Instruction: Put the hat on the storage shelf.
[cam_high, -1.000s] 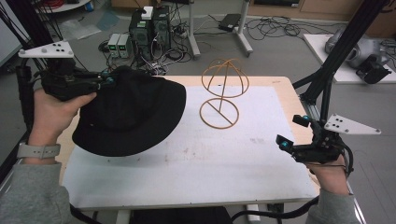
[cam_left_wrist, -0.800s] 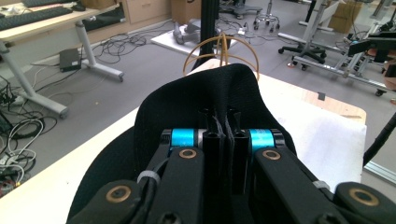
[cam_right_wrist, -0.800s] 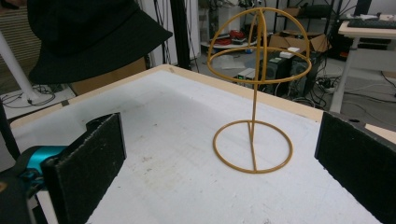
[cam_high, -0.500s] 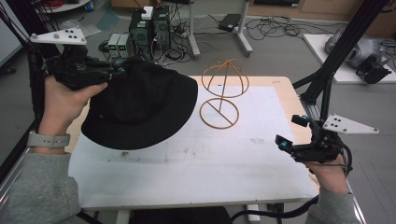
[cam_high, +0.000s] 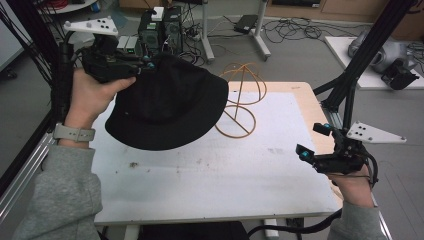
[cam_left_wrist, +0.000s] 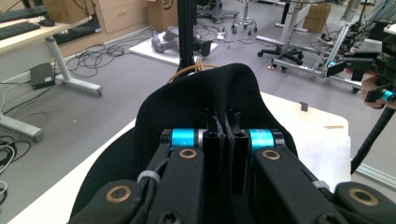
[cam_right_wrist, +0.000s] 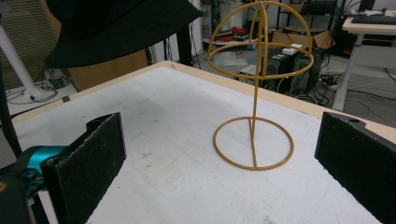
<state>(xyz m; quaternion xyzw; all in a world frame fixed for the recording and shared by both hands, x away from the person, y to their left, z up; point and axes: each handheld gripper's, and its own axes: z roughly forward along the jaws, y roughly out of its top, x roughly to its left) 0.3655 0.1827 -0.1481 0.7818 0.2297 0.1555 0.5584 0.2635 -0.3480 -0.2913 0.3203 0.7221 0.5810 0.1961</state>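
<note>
Currently the left gripper (cam_high: 142, 64) holds a black hat (cam_high: 167, 102) by its brim, jaws closed flat on the fabric, and carries it in the air above the table (cam_high: 210, 170). A yellow wire hat stand (cam_high: 239, 102) stands upright on the table ahead of the hat, partly behind its far edge in the high view. The stand's dome lies just beyond and below the raised crown, so the left gripper is the nearer tool. The right gripper (cam_high: 312, 142) is well apart from the stand, jaws wide open and empty, facing it. Nothing rests on the stand.
</note>
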